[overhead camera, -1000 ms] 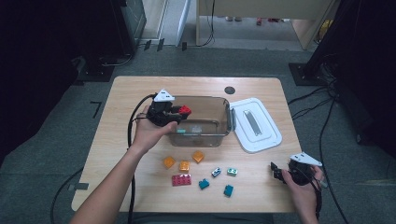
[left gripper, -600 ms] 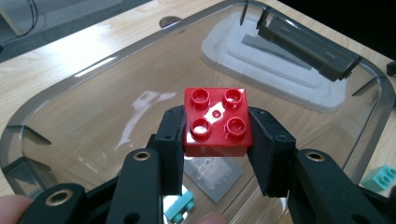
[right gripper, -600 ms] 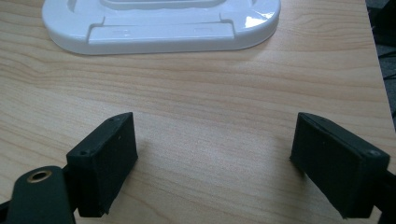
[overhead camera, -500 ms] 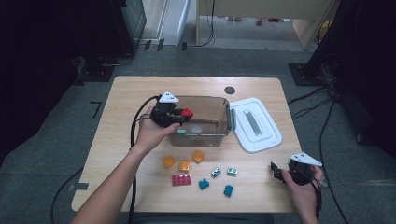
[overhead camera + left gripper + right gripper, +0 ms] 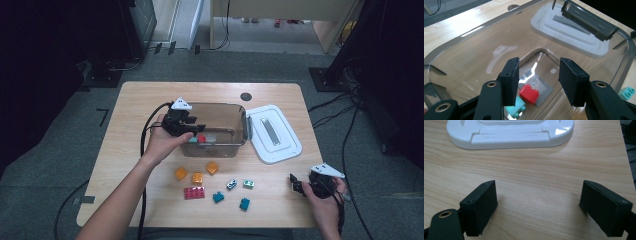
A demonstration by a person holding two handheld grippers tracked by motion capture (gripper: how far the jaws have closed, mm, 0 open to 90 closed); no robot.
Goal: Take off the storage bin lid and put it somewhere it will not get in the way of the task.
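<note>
Between the left gripper's (image 5: 537, 83) two black fingers (image 5: 510, 80), just parted and released, one small red plastic brick (image 5: 529, 93), dropped onto the floor of one clear smoky plastic tub (image 5: 235, 112), touching one teal brick (image 5: 517, 108) beside it. Over the tub's near-left corner, the left gripper hovering. Beyond the tub, one white rectangular lid (image 5: 274, 133) flat on the light wooden tabletop (image 5: 140, 100). Nearer the person, eight loose bricks: three orange (image 5: 197, 176), one red studded plate (image 5: 194, 192), four teal or pale green (image 5: 238, 192). Near the tabletop's right edge, the right gripper (image 5: 537, 205), fingers spread wide, grasping nothing.
</note>
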